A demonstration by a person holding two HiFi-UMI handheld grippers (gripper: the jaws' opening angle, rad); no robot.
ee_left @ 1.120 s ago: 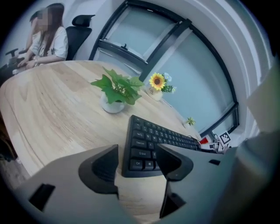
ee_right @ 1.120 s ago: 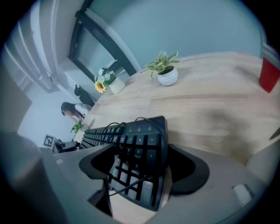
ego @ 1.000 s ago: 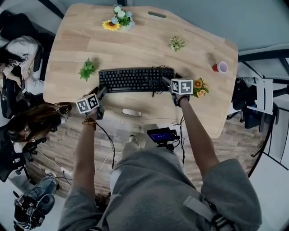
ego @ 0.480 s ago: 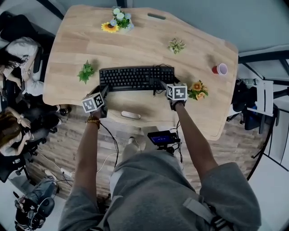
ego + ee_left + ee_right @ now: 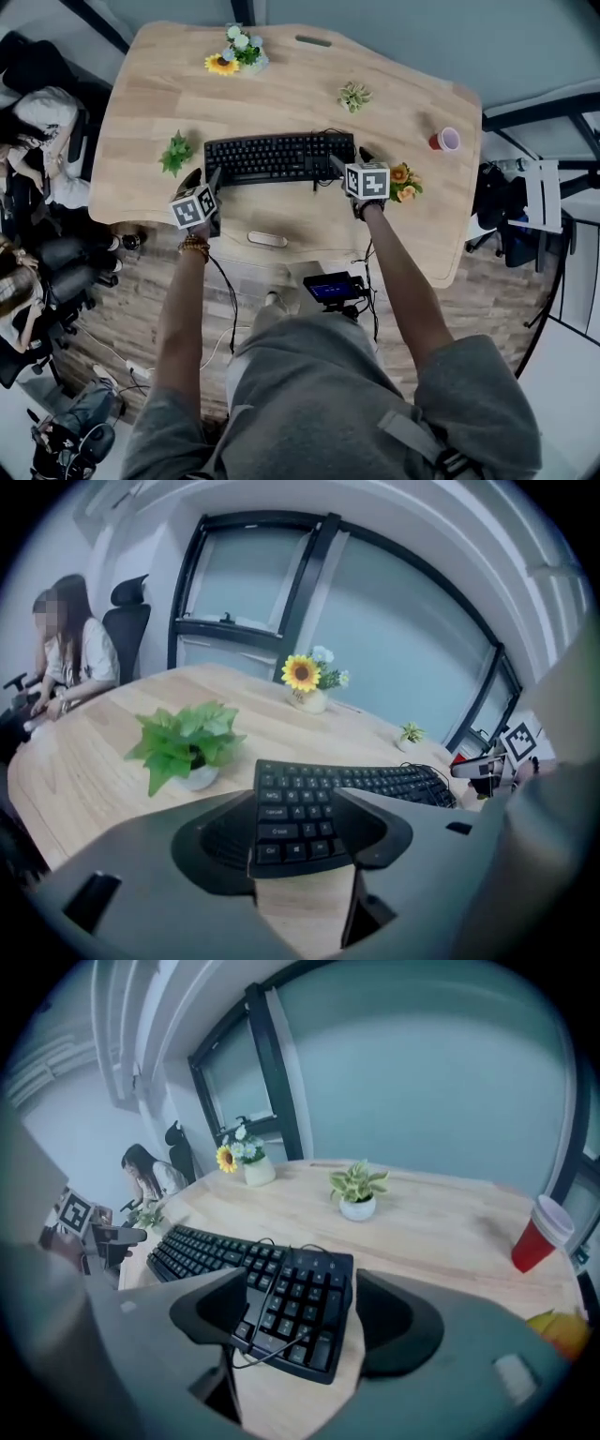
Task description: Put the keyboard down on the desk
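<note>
A black keyboard [image 5: 279, 157] lies flat on the light wooden desk [image 5: 291, 216], near its front edge. My left gripper [image 5: 202, 180] is at the keyboard's left end. In the left gripper view that gripper [image 5: 305, 841] is open, its jaws on either side of the keyboard's corner [image 5: 292, 808]. My right gripper [image 5: 345, 164] is at the right end. It is open too [image 5: 300, 1321], with the number-pad end [image 5: 300, 1302] between the jaws and bare wood showing beside the right one. A thin black cable [image 5: 267, 1283] loops over those keys.
A green potted plant [image 5: 176, 152] stands just left of the keyboard, orange flowers [image 5: 406, 182] just right of my right gripper. A sunflower vase [image 5: 234, 52], a small succulent [image 5: 353, 95] and a red cup [image 5: 444, 140] stand farther back. People sit at the left [image 5: 37, 122].
The keyboard stays flat on the desk with both grippers at its ends. The head view has shifted slightly, and a person at the lower left has moved out of view.
</note>
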